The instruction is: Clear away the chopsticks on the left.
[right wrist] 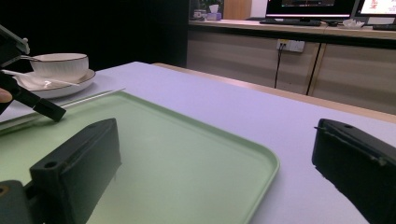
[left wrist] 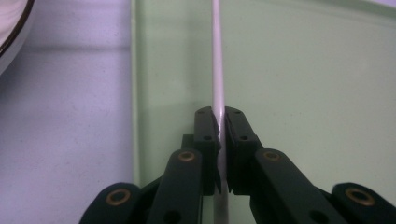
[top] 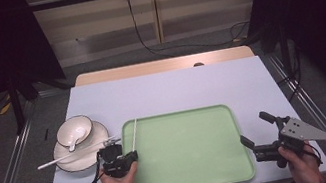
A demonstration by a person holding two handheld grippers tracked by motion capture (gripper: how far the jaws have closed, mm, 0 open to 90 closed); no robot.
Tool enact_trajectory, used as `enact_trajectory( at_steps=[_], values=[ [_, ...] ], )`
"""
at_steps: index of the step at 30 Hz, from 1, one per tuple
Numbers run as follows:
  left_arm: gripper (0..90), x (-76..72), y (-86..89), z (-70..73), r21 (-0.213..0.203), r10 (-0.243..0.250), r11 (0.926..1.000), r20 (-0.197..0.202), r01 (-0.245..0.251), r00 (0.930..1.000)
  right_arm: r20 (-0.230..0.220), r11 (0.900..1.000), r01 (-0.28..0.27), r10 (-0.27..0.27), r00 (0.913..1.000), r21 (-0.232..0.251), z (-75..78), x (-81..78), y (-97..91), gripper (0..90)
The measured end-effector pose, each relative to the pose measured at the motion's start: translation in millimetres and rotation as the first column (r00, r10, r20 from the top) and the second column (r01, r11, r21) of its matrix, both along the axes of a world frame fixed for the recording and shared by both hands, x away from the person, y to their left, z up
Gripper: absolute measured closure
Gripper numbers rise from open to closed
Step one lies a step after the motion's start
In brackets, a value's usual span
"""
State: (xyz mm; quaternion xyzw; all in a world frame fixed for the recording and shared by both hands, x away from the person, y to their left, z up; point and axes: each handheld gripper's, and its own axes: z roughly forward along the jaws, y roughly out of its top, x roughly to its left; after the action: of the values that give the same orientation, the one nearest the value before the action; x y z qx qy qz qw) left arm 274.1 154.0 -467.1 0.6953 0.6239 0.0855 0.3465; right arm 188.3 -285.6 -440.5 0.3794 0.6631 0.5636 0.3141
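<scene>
My left gripper (top: 130, 154) (left wrist: 218, 117) is shut on a thin white chopstick (top: 135, 133) (left wrist: 217, 56) at the left edge of the green tray (top: 197, 151) (left wrist: 303, 93). The stick points away from me along the tray's left rim and lies low over it. A second white chopstick (top: 68, 155) rests across the white plate (top: 100, 133). A white bowl (top: 74, 130) (right wrist: 60, 63) holding a spoon (top: 73, 144) sits on that plate. At the tray's right edge my right gripper (top: 253, 127) (right wrist: 215, 140) is open, with nothing between its jaws.
The tray lies on a pale table (top: 176, 89) (right wrist: 224, 107), with plate and bowl to its left near the table's left edge. A wooden strip (top: 161, 66) runs along the far edge. Cables cross the floor beyond.
</scene>
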Motion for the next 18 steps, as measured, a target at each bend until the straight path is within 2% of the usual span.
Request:
enact_trajectory(
  at_steps=[1, 8, 10, 15, 18],
  values=[
    [84.8, -0.1, 0.9, -0.5, 0.011, -0.011, 0.9999, 0.006, 0.011, 0.9999, -0.003, 1.0, 0.0, 0.0, 1.0, 0.001, 0.0, -0.2, 0.1, 0.7],
    [84.7, -0.2, 1.4, -0.5, 0.012, -0.023, 0.9997, 0.005, 0.023, 0.9997, 0.002, 1.0, 0.001, -0.001, 1.0, 0.003, -0.1, -0.1, 0.3, 0.7],
    [84.6, 0.1, 1.0, -0.4, 0.004, -0.015, 0.9999, 0.004, 0.015, 0.9999, -0.002, 1.0, 0.001, -0.001, 1.0, 0.002, 0.0, -0.1, 0.1, 0.7],
    [81.3, 0.0, 1.5, -0.7, 0.002, -0.025, 0.9997, 0.013, 0.025, 0.9996, 0.0, 1.0, 0.001, -0.001, 1.0, 0.004, 0.0, -0.2, -0.2, 0.7],
    [79.8, 1.4, 2.0, -0.1, -0.005, -0.035, 0.9994, 0.005, 0.035, 0.9994, 0.0, 1.0, 0.0, 0.0, 1.0, 0.004, 0.0, -0.2, -0.2, 0.7]
  ],
)
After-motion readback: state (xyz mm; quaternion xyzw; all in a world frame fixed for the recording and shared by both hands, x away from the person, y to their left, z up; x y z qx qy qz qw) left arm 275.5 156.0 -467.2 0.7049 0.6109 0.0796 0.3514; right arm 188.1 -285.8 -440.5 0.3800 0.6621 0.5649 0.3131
